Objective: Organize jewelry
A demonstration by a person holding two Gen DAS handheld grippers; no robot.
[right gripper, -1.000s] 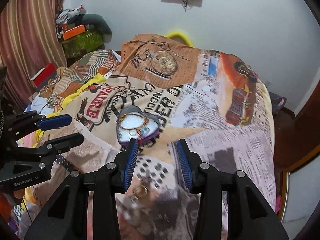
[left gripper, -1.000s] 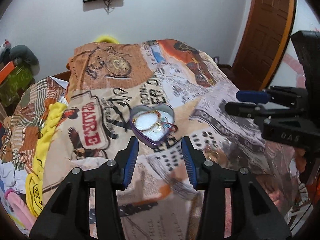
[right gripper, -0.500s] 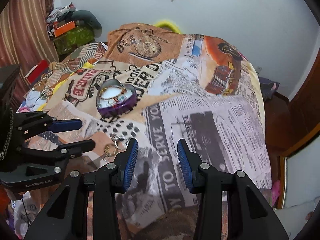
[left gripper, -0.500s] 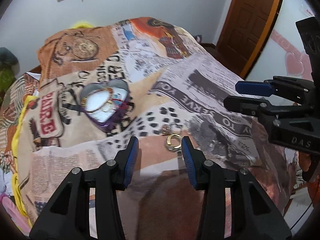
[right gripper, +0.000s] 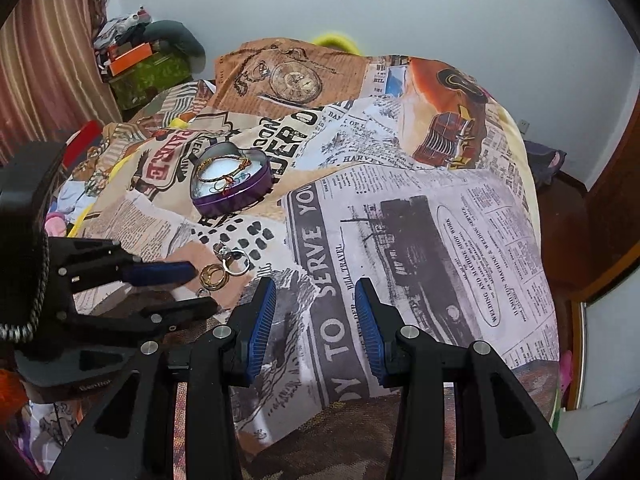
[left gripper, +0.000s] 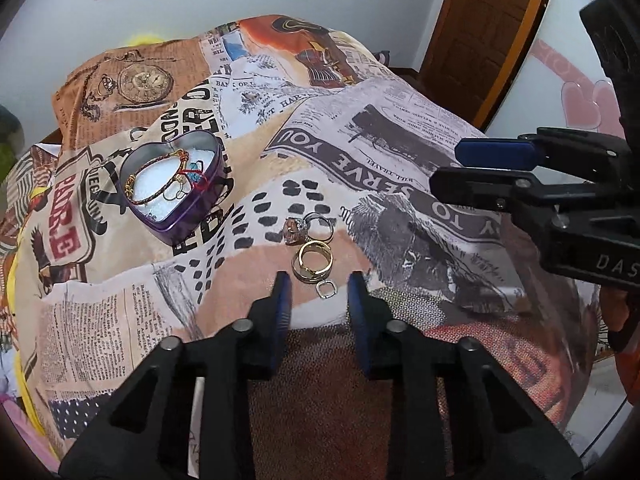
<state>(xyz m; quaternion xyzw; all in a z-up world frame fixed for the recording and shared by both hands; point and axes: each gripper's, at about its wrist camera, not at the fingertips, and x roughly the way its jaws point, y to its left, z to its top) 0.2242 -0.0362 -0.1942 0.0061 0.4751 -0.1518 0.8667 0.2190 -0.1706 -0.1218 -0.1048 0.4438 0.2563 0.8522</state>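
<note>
The bed, covered by a newspaper-print patchwork blanket [left gripper: 400, 152], falls away at its right edge toward a brown wooden door [left gripper: 480, 32] and dark floor, and its near edge drops just under both tools; the broad printed middle of the bed lies bare and open. A purple heart-shaped tin with a white lining [left gripper: 176, 184] sits toward the bed's left side, its point aimed at the near edge, with a braided gold and red bracelet [left gripper: 160, 180] coiled inside. Near the near edge lies a small cluster: a wide gold ring [left gripper: 313, 266] lying flat, a silver ring with a pink stone [left gripper: 308, 228] just beyond it, and a small silver link [left gripper: 327, 290] just on its near side. The left tool [left gripper: 316, 292] tilts steeply down, its jaws having just been closing, still parted around the link without pressing it. The right tool [right gripper: 316, 312] hangs tilted down over the print, jaws apart and empty.
</note>
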